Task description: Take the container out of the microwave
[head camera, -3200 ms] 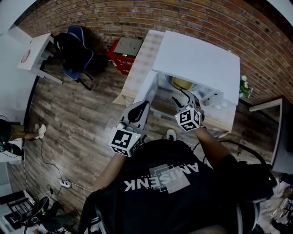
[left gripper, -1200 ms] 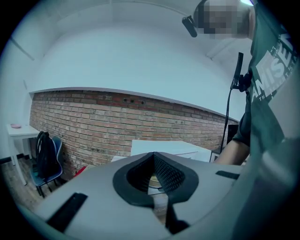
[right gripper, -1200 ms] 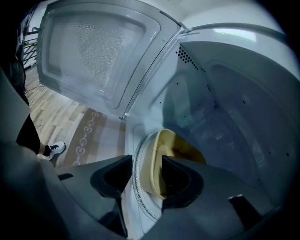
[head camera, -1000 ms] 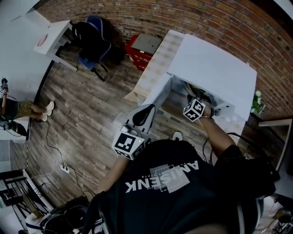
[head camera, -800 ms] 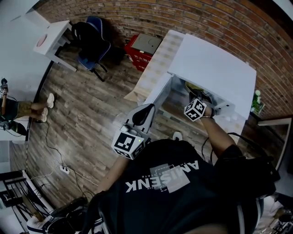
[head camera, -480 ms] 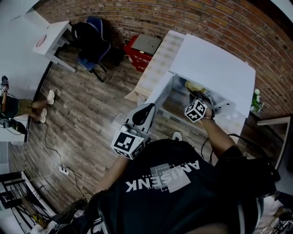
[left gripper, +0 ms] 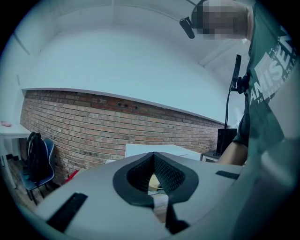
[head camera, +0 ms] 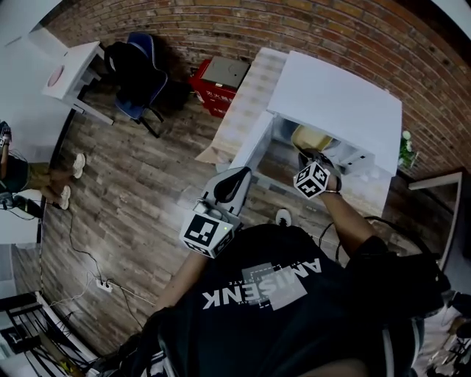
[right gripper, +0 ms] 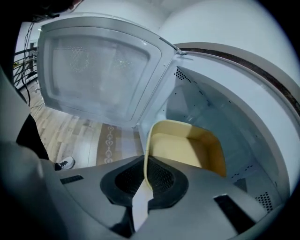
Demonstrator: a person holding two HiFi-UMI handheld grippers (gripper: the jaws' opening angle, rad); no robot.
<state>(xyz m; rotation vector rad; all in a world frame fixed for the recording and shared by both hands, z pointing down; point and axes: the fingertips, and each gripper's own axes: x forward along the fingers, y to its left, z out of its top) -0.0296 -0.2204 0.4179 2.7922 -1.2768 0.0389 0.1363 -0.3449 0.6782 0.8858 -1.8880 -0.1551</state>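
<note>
A pale yellow container (right gripper: 185,150) sits at the mouth of the white microwave (head camera: 335,99), partly out past its front edge (head camera: 313,138). My right gripper (right gripper: 146,177) is shut on the container's near rim, pointing down into the cavity; in the head view it (head camera: 315,171) is at the microwave opening. The microwave door (right gripper: 96,75) stands swung open to the left. My left gripper (left gripper: 153,176) hangs level in front of my body (head camera: 228,188), its jaws shut with nothing between them.
The microwave stands on a light table (head camera: 243,110) against a brick wall (head camera: 221,22). A red box (head camera: 213,81) and a dark chair (head camera: 136,70) stand to the left on the wood floor. A white desk (head camera: 62,77) is at far left.
My right gripper shut on the container's rim and drew it toward the microwave's front. More of the yellow container now shows at the opening. The left gripper stayed put.
</note>
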